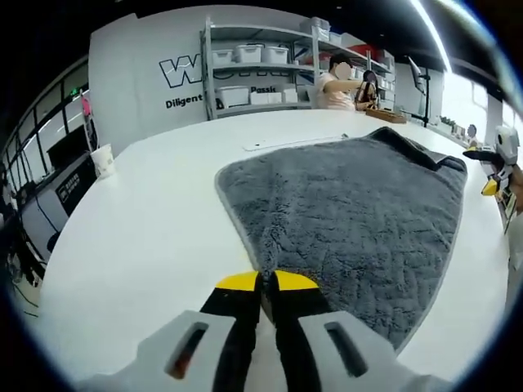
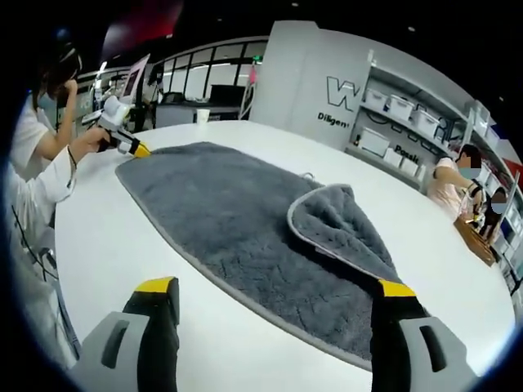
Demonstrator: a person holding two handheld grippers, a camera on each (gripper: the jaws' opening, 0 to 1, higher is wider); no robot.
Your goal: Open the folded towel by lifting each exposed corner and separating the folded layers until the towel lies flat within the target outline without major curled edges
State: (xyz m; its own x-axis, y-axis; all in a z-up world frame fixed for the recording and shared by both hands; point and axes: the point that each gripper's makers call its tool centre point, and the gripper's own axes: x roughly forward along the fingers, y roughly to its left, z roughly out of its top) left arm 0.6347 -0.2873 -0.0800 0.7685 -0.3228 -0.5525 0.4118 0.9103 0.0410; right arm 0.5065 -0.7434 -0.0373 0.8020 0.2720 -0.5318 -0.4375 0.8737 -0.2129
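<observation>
I see the gray towel (image 1: 351,212) spread out on the white counter (image 1: 147,220), mostly open and flat. In the right gripper view one corner (image 2: 339,224) is folded back over the top of the towel, showing its pale edge. My left gripper (image 1: 265,282) has its two yellow-tipped jaws pressed together right at the near corner of the towel, and it looks like it is pinching the edge there. My right gripper (image 2: 274,287) has its jaws far apart and holds nothing; it hangs over the long near edge of the towel. In the right gripper view I can see my left gripper at the far corner, held by a hand (image 2: 82,147) with a white sleeve. A white paper cup (image 1: 103,160) stands at the far side of the counter; I cannot tell what is in it. Behind the counter is a metal shelf (image 1: 245,69) with white bins (image 1: 263,54) on it, closed with lids, so I cannot see inside. A person (image 1: 337,82) sits near the shelf.
</observation>
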